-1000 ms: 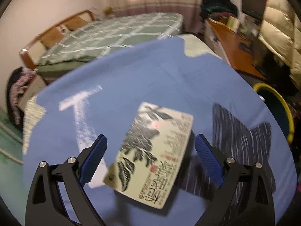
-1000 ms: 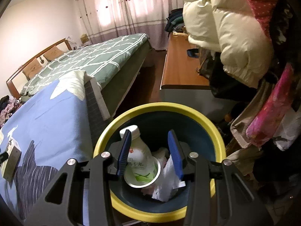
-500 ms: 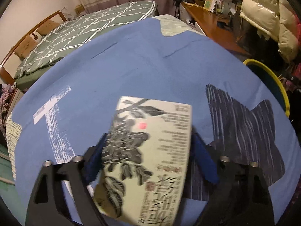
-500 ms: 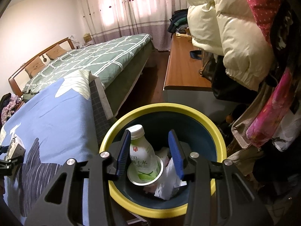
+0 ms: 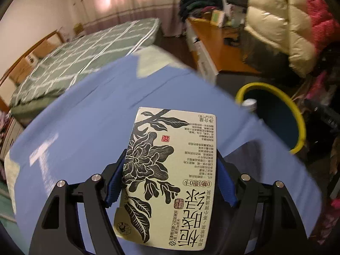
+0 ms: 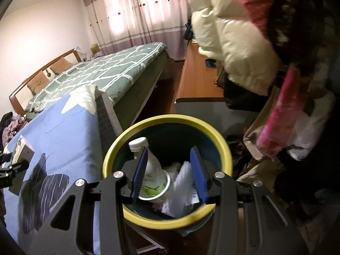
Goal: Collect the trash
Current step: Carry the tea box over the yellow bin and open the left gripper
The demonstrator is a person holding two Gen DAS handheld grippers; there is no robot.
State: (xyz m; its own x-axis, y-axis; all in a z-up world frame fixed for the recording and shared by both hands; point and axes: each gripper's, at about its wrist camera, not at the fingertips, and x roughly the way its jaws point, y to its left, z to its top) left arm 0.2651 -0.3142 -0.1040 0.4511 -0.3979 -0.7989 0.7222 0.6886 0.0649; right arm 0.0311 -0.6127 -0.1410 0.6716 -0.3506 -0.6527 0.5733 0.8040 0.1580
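On the left, the left hand-held gripper (image 5: 170, 178) carries a flat cream cardboard tea box printed with a black flower and leaves (image 5: 170, 170). Its blue pads (image 5: 115, 180) sit against the box's two long edges, and the jaws are closing on it, so the box is pinched and lifted clear of the blue bedspread with a dark star-shaped patch (image 5: 85, 116). The box is held by its narrow sides, likely because that is the only span the jaws can take. The gripper tilts steeply downward, with the box's far end pointing to twelve o'clock. From it, the round dark-blue waste bin with a yellow rim (image 5: 274, 114) lies at about two o'clock, past the edge of the bed, which looks like where this piece of trash is headed.

To the right, the right hand-held gripper (image 6: 170, 170) hangs just above that same bin (image 6: 223, 144), angled down into its mouth. Its blue jaws stand partly spread with nothing between them. Below, inside the bin, lie a white plastic drink bottle with a green label (image 6: 150, 170) and crumpled white paper (image 6: 182, 182), so part of the collecting seems done. From this gripper the tea box (image 6: 23, 150) shows far off at nine o'clock, over the bedspread.
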